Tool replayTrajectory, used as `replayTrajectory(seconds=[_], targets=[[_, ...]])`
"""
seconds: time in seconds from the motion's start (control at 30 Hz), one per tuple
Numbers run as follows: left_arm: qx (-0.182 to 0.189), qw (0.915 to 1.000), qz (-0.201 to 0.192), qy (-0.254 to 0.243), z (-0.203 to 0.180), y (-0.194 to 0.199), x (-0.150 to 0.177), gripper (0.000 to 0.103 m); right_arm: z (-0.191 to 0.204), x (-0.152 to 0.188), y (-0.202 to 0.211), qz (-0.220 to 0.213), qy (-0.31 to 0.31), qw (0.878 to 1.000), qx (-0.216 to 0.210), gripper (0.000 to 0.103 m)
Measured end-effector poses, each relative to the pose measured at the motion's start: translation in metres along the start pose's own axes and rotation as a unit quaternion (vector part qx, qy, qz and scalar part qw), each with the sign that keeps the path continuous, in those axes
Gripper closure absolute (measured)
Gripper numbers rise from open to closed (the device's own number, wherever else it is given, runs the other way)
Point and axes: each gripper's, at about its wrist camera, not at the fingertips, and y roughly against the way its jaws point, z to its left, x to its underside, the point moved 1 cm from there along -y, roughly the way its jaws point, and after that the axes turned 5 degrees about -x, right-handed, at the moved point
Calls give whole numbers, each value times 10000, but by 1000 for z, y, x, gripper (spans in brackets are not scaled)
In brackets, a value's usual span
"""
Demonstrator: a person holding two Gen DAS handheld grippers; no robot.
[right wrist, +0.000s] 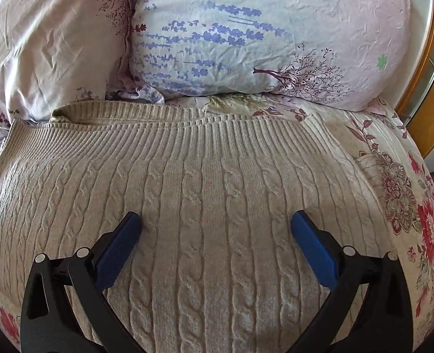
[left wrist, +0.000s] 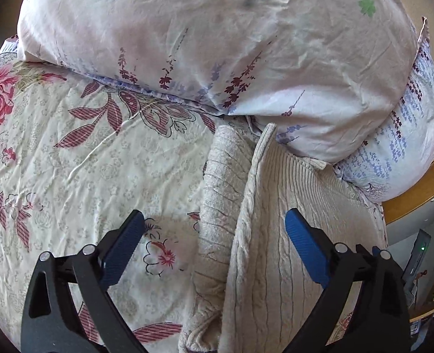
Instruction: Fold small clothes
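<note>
A beige cable-knit sweater [right wrist: 205,194] lies on the bed, its ribbed hem toward the pillows. In the left wrist view the sweater [left wrist: 275,235] shows with its left side folded up into a long ridge. My left gripper [left wrist: 214,220] is open, hovering over that ridge, one blue pad over the sheet and one over the knit. My right gripper [right wrist: 215,220] is open and empty, just above the middle of the sweater's flat cable panel.
A floral bed sheet [left wrist: 84,170] covers the bed. Two lavender-print pillows [right wrist: 246,44] lie against the far side, right behind the sweater's hem. A wooden bed frame [right wrist: 422,67] runs along the right edge.
</note>
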Motion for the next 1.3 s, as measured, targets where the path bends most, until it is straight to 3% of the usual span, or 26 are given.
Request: replayTrajectory(seconds=[0.13, 0.33, 0.47, 0.67, 0.77, 0.87, 0.93, 1.03, 1.17, 1.3], targets=[[-301, 9988, 70, -382, -15, -10, -2, 17, -1, 0, 0, -27, 22, 10000, -31, 1], [-424, 9967, 182, -675, -35, -26, -6, 42, -1, -1, -2, -29, 47, 9999, -83, 1], [-220, 9977, 272, -581, -43, -31, -7, 59, -1, -2, -3, -26, 60, 9999, -98, 1], [28, 9993, 274, -239, -33, -29, -8, 61, 0, -2, -2, -31, 84, 9999, -94, 1], [35, 9993, 289, -251, -29, -27, -9, 55, 0, -2, -2, -22, 87, 9999, -84, 1], [-198, 9982, 286, -489, -40, -28, -8, 54, 0, -2, -2, -22, 87, 9999, -84, 1], [-298, 9972, 297, -624, -51, -33, -4, 58, 0, -2, -2, -19, 87, 9999, -84, 1], [-163, 9977, 411, -523, -55, -36, -1, 75, 0, -2, -3, -15, 88, 9999, -81, 1], [-33, 9985, 417, -365, -60, -32, 0, 79, 0, -3, -2, -13, 116, 9999, -88, 1], [398, 9984, 376, -166, -64, -16, -2, 80, 1, -3, -1, -1, 139, 9999, -79, 1]])
